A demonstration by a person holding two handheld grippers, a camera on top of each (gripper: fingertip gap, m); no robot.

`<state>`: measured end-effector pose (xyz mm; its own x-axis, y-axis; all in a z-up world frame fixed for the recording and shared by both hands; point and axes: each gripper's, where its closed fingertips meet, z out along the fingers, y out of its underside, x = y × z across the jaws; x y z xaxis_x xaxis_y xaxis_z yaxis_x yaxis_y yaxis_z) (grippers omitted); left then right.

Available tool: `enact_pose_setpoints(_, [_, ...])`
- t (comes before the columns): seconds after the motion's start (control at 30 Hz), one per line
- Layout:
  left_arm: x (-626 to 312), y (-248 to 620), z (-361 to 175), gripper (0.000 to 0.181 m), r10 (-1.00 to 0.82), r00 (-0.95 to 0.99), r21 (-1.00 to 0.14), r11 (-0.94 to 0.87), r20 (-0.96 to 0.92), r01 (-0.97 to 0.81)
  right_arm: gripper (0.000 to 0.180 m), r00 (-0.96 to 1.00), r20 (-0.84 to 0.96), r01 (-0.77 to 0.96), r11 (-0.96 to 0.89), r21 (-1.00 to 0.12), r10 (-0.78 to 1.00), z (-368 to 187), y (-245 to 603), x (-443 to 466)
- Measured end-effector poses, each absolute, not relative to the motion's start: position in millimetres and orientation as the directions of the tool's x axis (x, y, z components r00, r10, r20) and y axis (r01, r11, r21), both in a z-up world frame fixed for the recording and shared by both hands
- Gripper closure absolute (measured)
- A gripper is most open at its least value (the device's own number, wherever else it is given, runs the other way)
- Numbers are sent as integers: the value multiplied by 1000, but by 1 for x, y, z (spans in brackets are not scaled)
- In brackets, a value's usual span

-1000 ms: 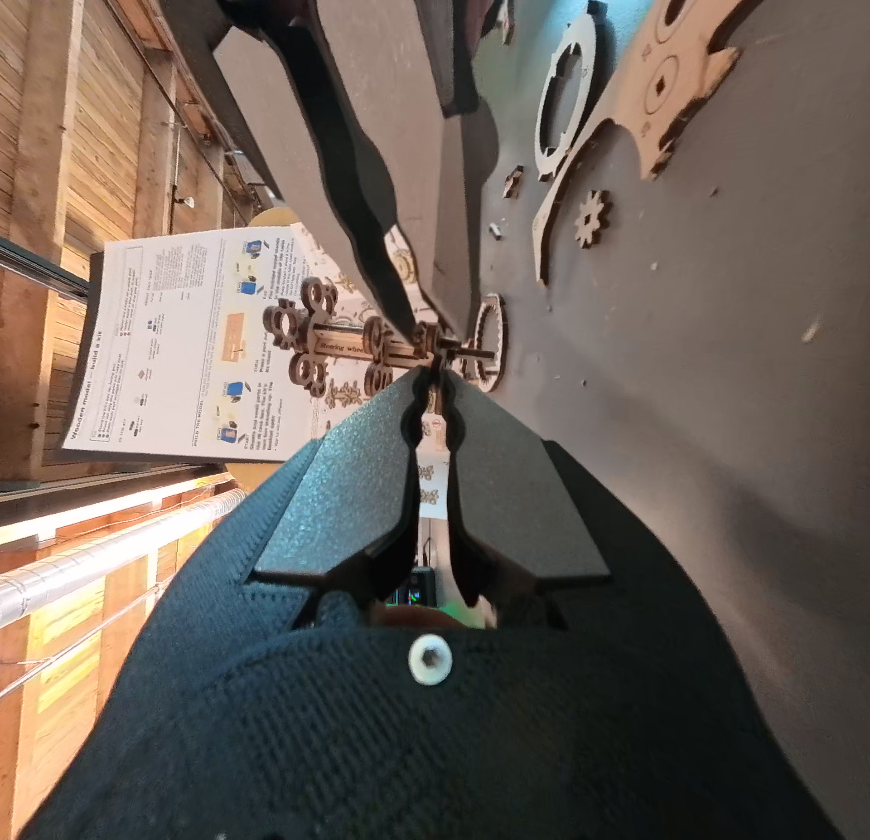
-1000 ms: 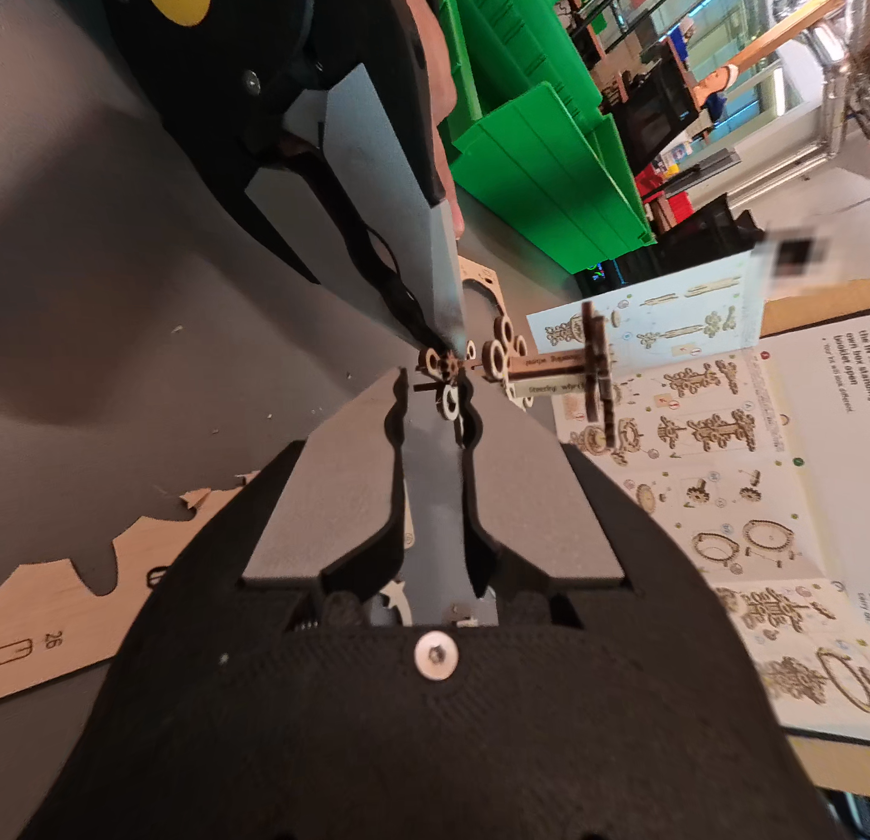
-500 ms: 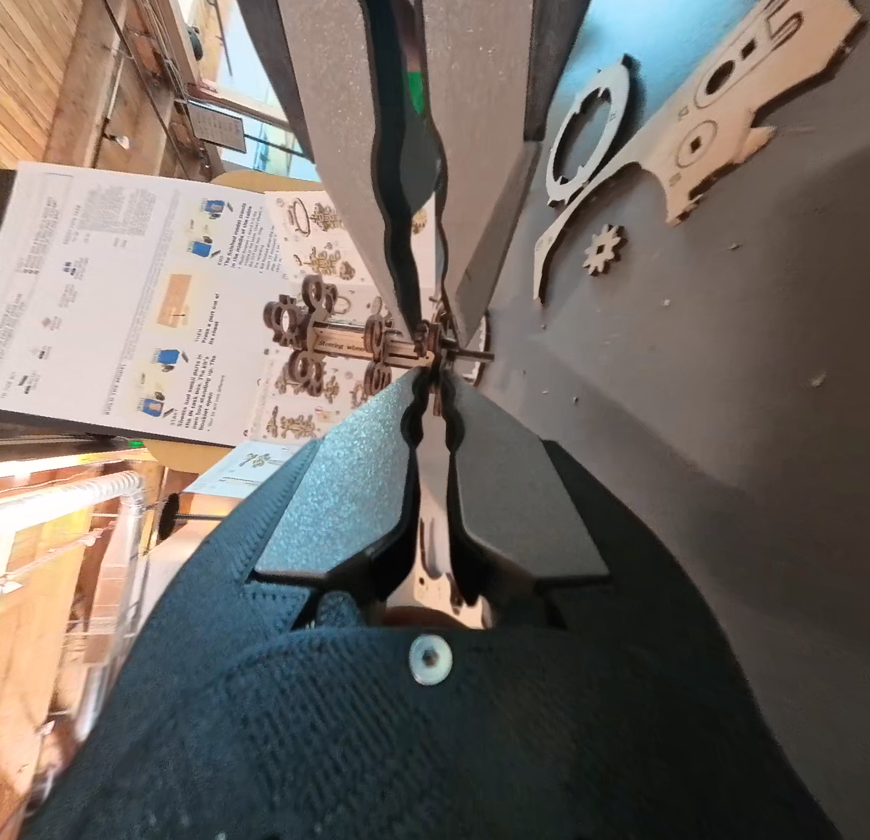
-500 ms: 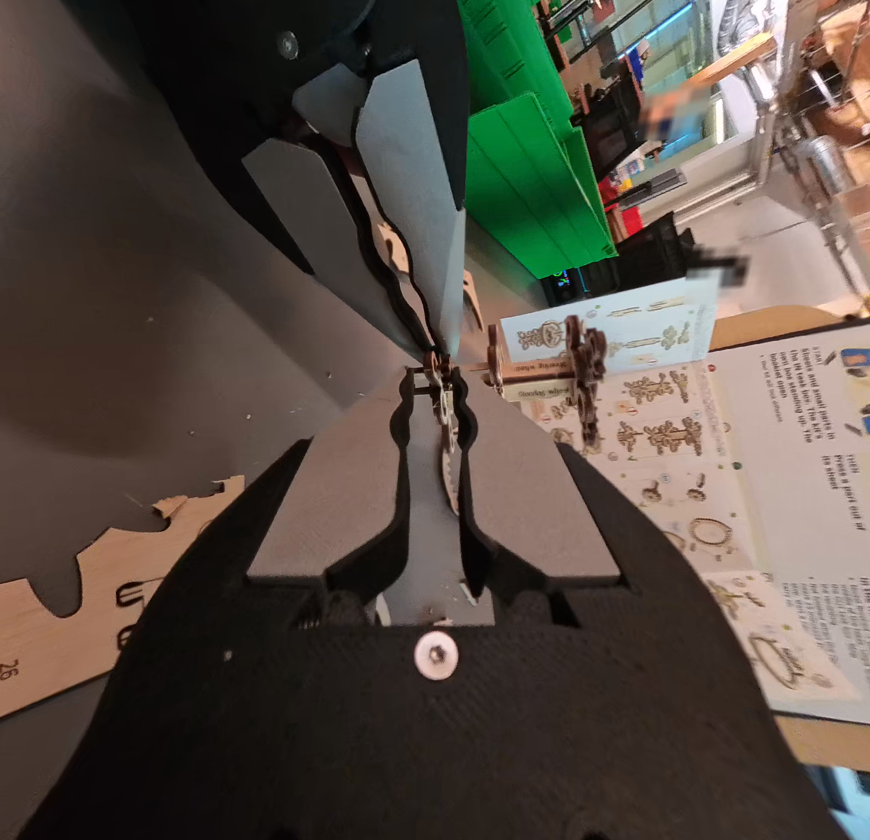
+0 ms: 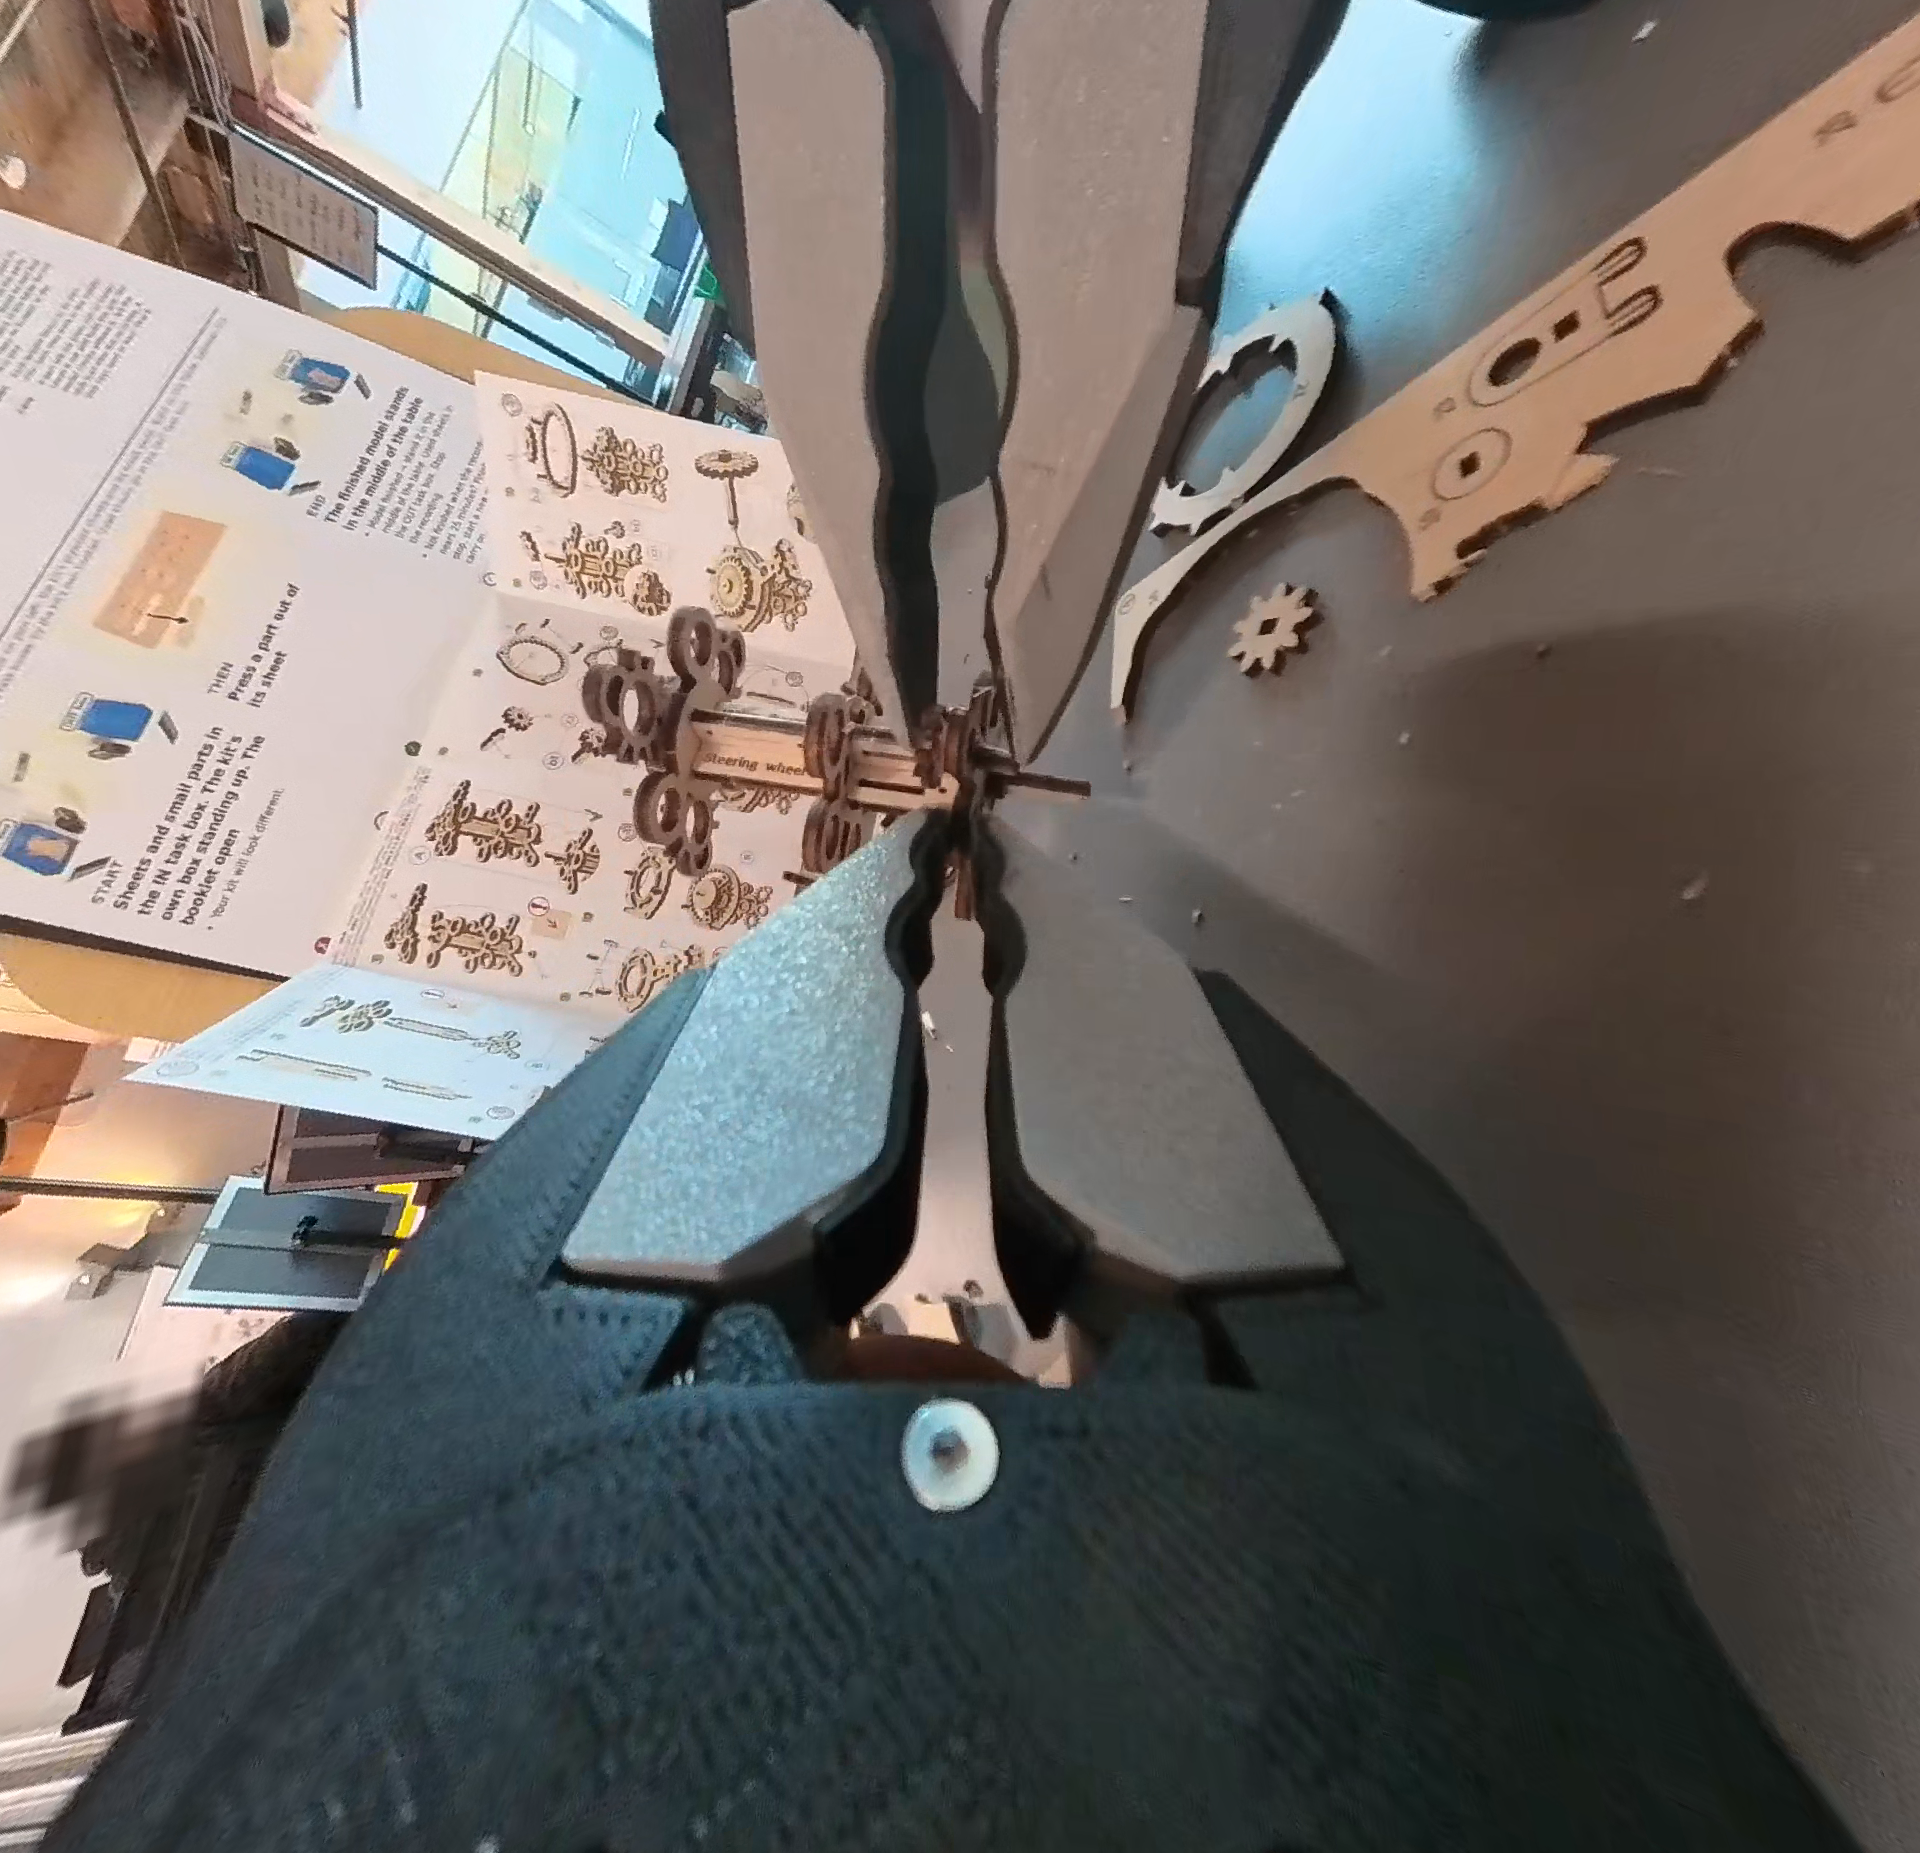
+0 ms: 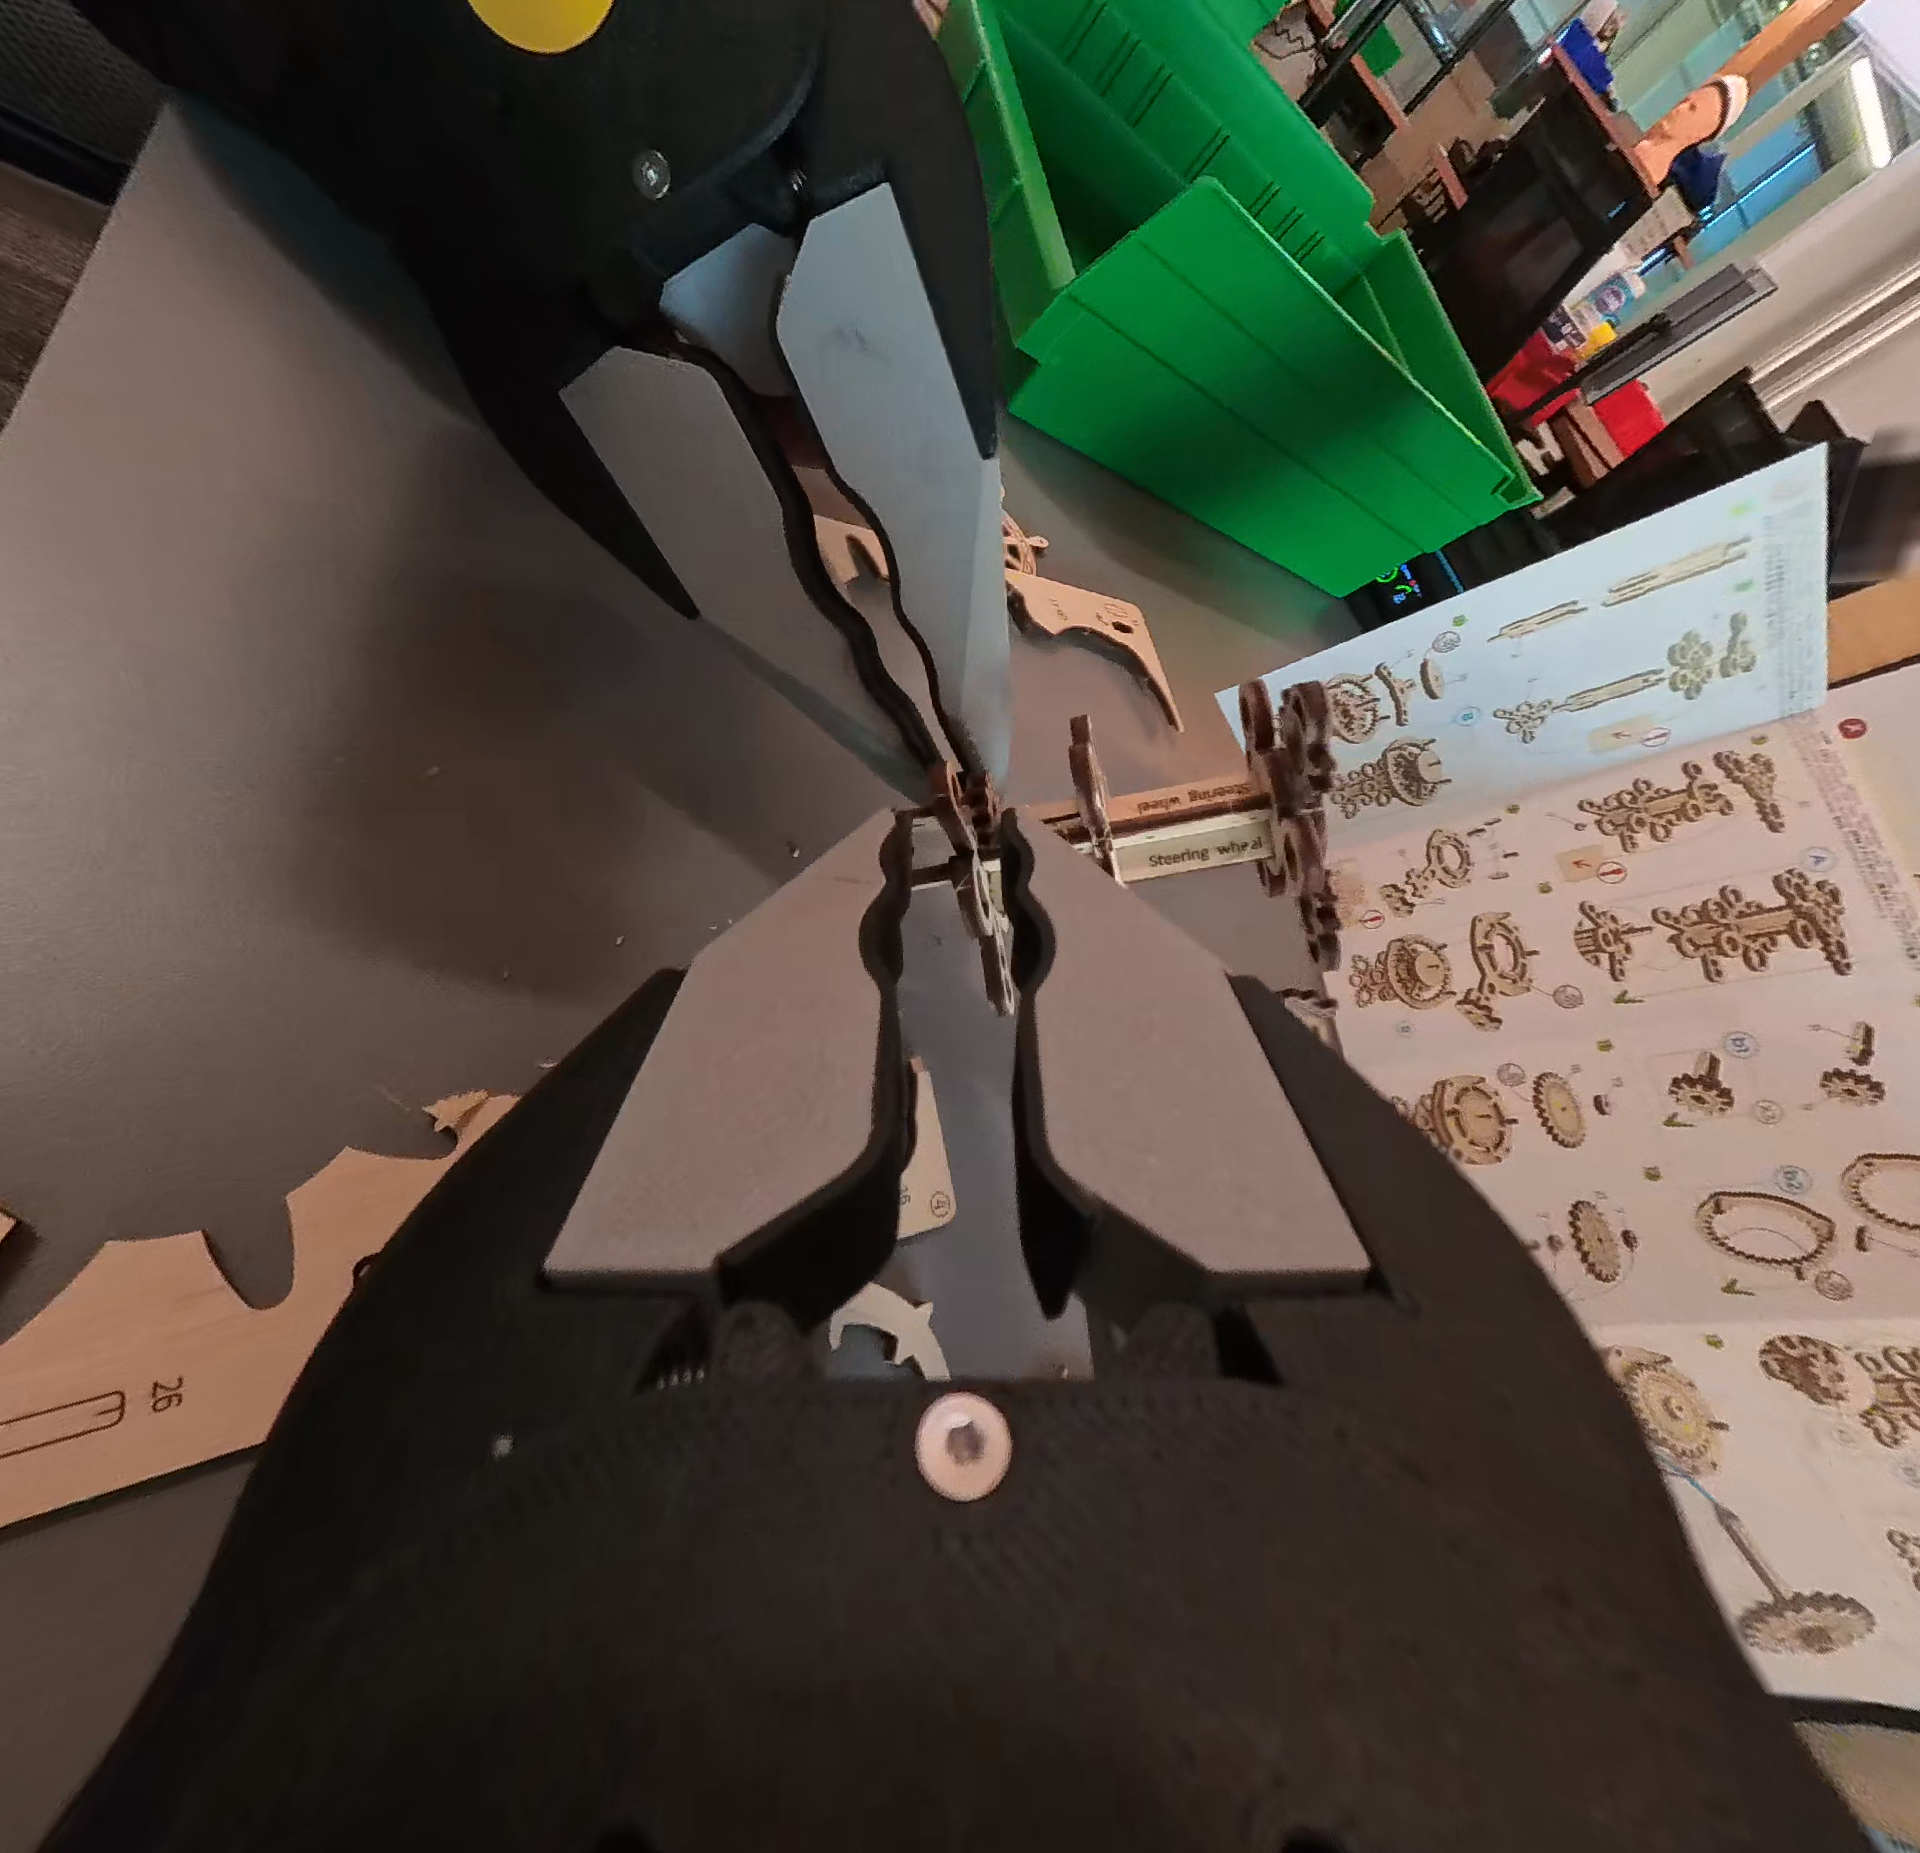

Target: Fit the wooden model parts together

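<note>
The wooden model (image 5: 727,754) is a pale shaft with dark scrolled wheel pieces, held in the air above the grey table. It also shows in the right wrist view (image 6: 1195,827). Small dark gear discs (image 5: 961,743) sit at its near end, with a thin pin sticking out sideways. My left gripper (image 5: 956,853) is shut on an edge-on disc at that end. My right gripper (image 6: 956,847) is shut on a gear disc (image 6: 992,930) on the same end. The two grippers face each other tip to tip; the opposite gripper's tips hide part of the gears.
An open instruction booklet (image 5: 312,608) lies behind the model, also seen in the right wrist view (image 6: 1610,972). A punched-out plywood sheet (image 5: 1558,432), a ring part (image 5: 1236,442) and a loose small gear (image 5: 1273,631) lie on the table. Green bins (image 6: 1247,349) stand at the back. The grippers are tip to tip, or close to it.
Both grippers have turned together with the model held between them, so the background has swung round. Both grips have stayed shut on the gear end.
</note>
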<state>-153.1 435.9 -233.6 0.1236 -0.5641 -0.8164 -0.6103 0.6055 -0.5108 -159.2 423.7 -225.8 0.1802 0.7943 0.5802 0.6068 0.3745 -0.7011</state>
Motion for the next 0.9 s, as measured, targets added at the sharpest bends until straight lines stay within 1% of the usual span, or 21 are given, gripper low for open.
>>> enact_pose_setpoints(0.23, [-152, 433, -235, 180, -612, 124, -553, 586, -781, -592, 166, 170, 552, 611, 353, -709, 816, -228, 423, -156])
enact_pose_setpoints(0.3, [-152, 433, -236, 180, -623, 124, -563, 582, -773, -587, 175, 180, 549, 617, 341, -709, 816, -228, 426, -153])
enact_pose_setpoints(0.4, [-153, 433, -236, 180, -626, 123, -565, 581, -770, -586, 175, 179, 550, 614, 344, -710, 816, -228, 426, -153])
enact_pose_setpoints(0.6, [-154, 433, -235, 180, -621, 124, -563, 585, -774, -584, 168, 162, 559, 609, 363, -705, 813, -228, 423, -156])
enact_pose_setpoints(0.9, [-153, 431, -236, 179, -585, 96, -518, 617, -806, -592, 168, 152, 567, 602, 379, -703, 810, -227, 422, -156])
